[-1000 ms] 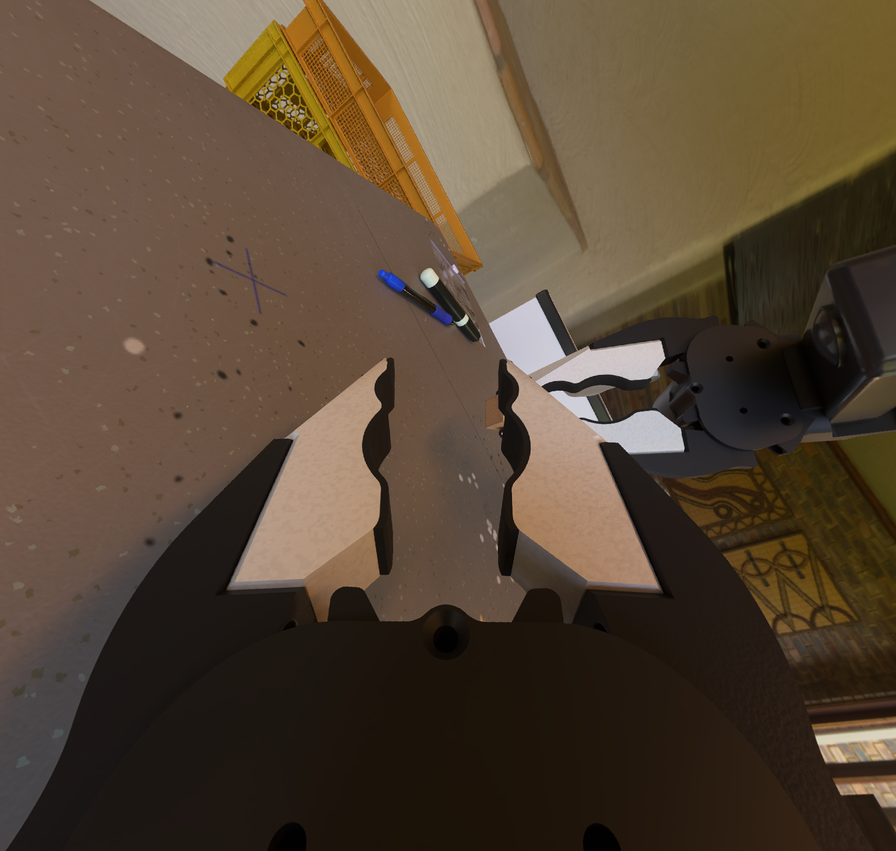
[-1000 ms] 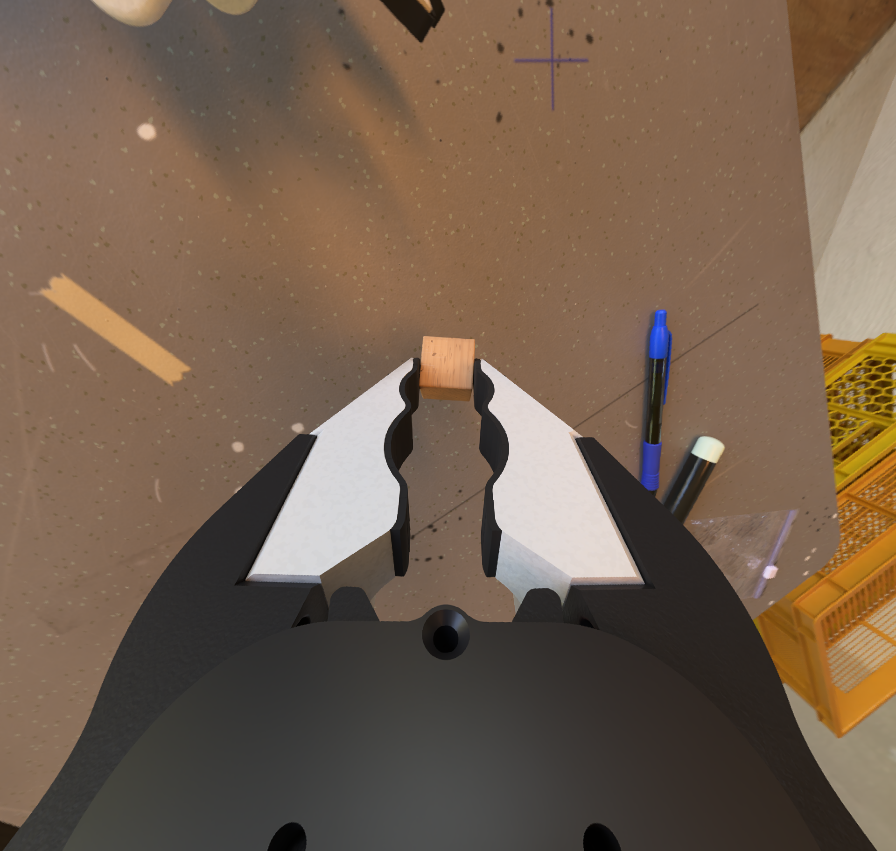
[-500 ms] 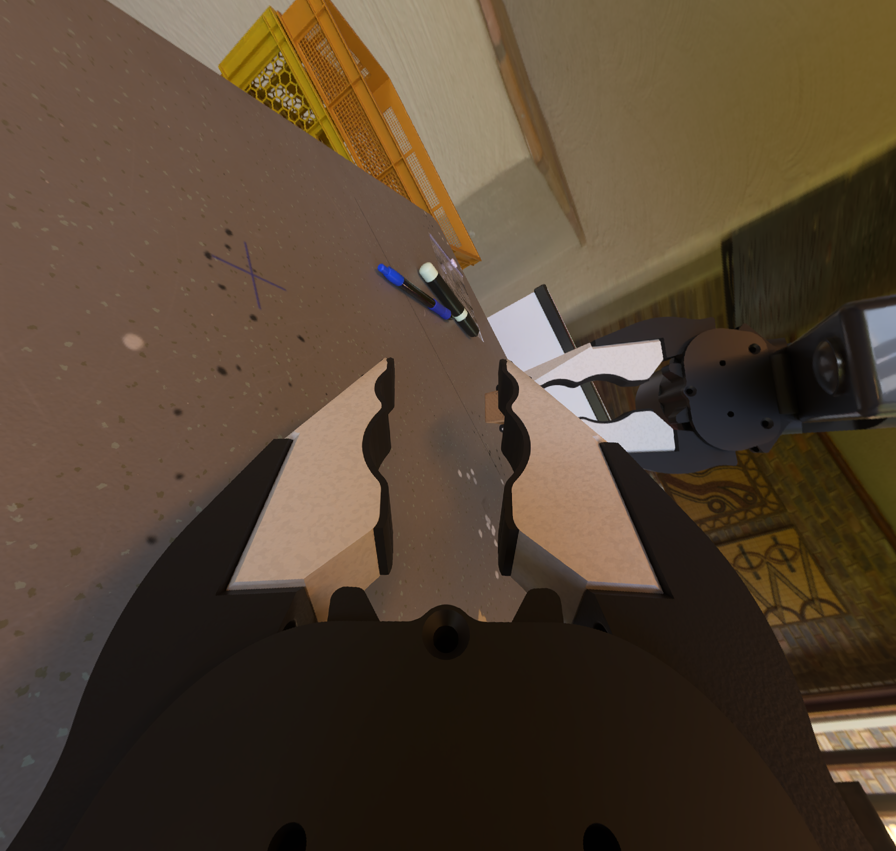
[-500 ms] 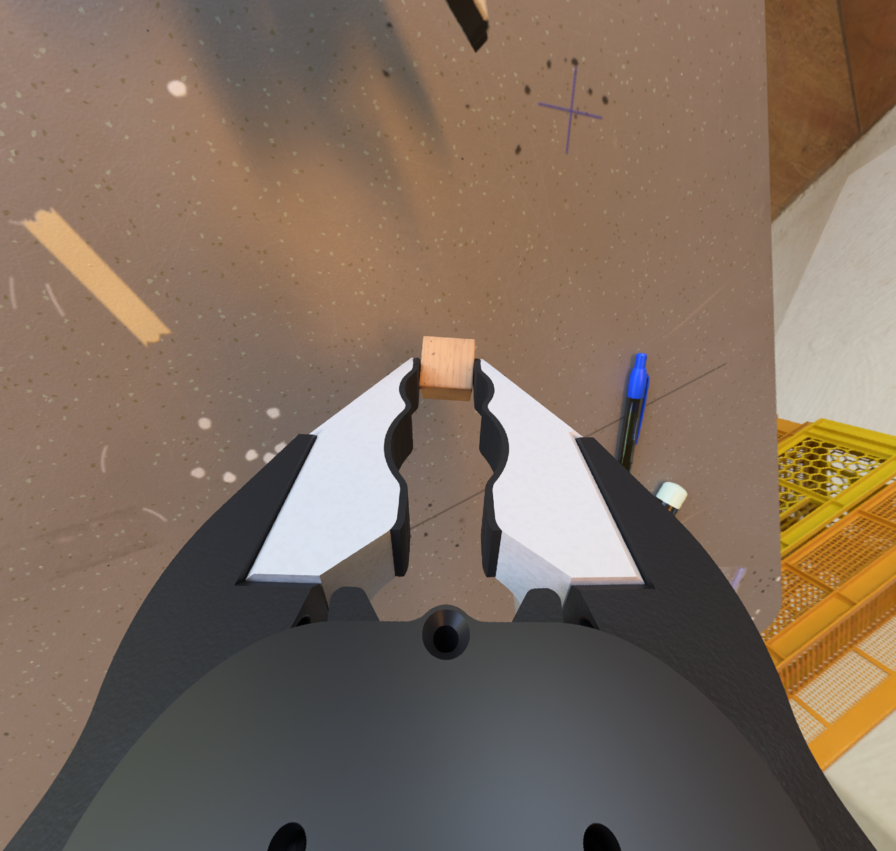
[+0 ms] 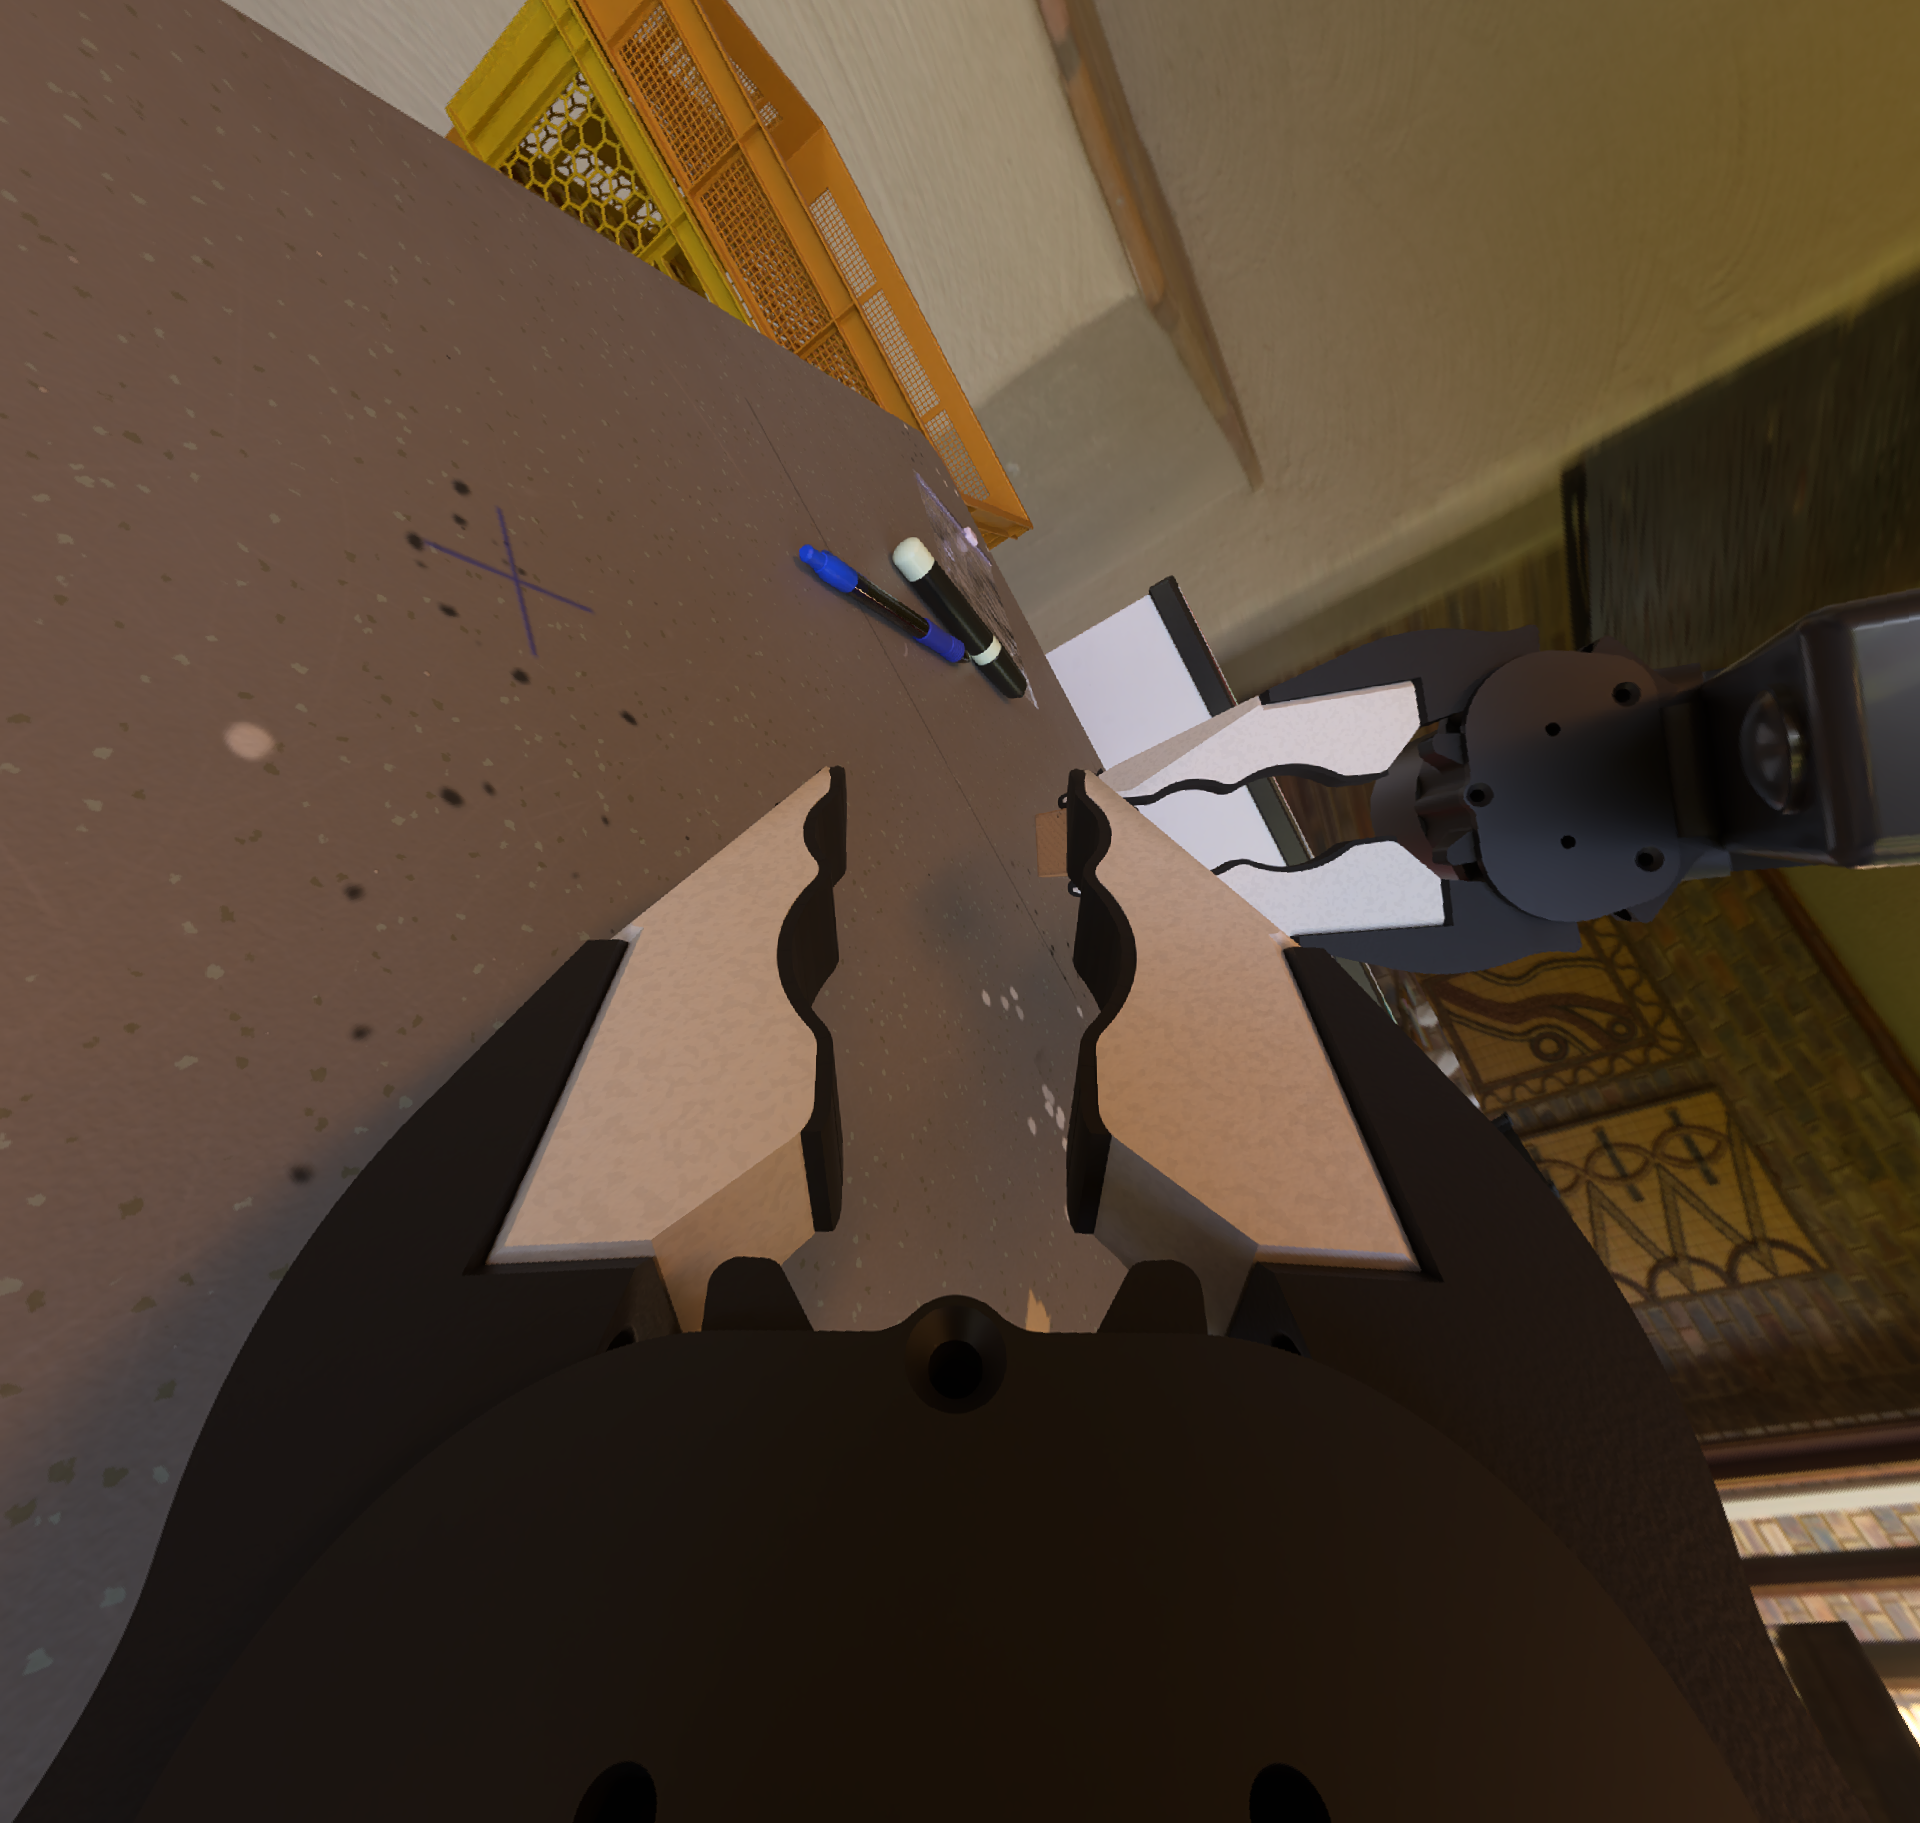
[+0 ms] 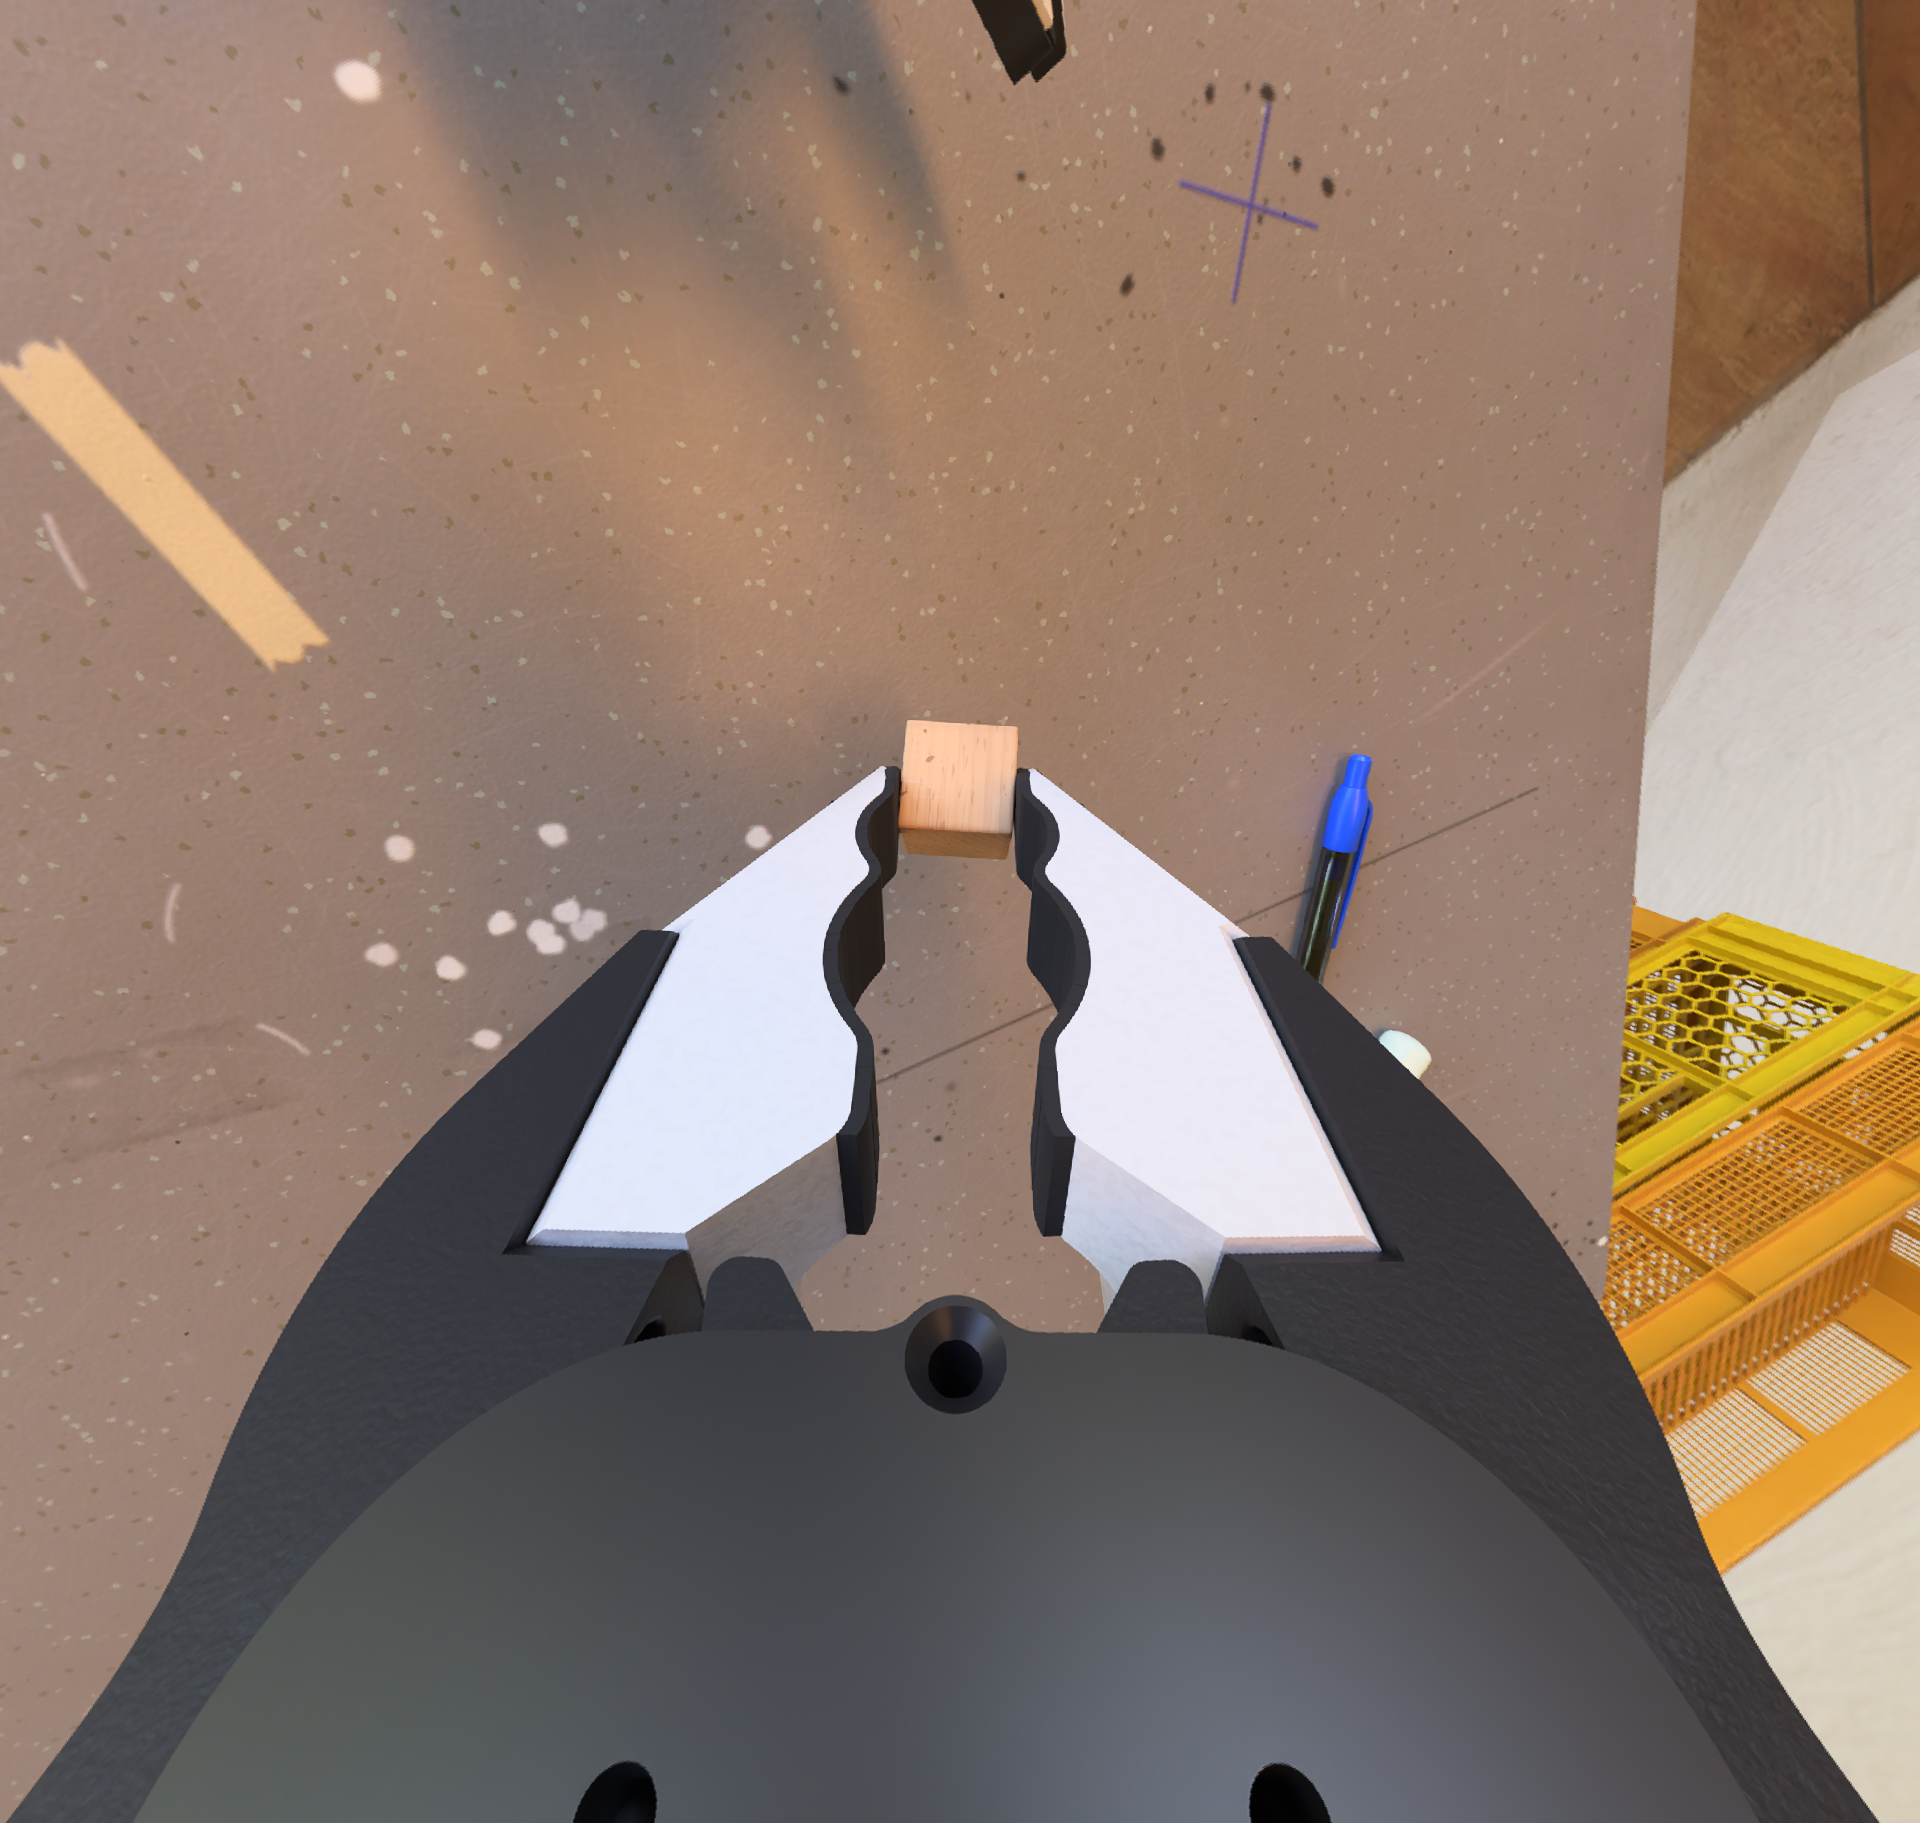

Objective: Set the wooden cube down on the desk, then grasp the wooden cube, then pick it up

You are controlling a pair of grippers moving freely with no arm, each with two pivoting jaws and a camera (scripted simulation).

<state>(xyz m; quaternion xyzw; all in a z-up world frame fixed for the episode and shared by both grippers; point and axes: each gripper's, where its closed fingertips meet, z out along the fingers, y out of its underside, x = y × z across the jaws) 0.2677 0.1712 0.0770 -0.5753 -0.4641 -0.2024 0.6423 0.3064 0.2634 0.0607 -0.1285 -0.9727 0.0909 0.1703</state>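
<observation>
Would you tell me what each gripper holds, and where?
The right gripper pinches the cube by two opposite sides, at its fingertips. The left gripper holds nothing.

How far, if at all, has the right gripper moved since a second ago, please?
Yes. The right gripper, shut on the wooden cube, has drawn back from the purple cross, which sits lower in its view.

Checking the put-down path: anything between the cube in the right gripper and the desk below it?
Nothing visible. The wooden cube sits clamped between the right gripper fingers, with bare desk beyond it. The blue pen lies off to the side.
</observation>
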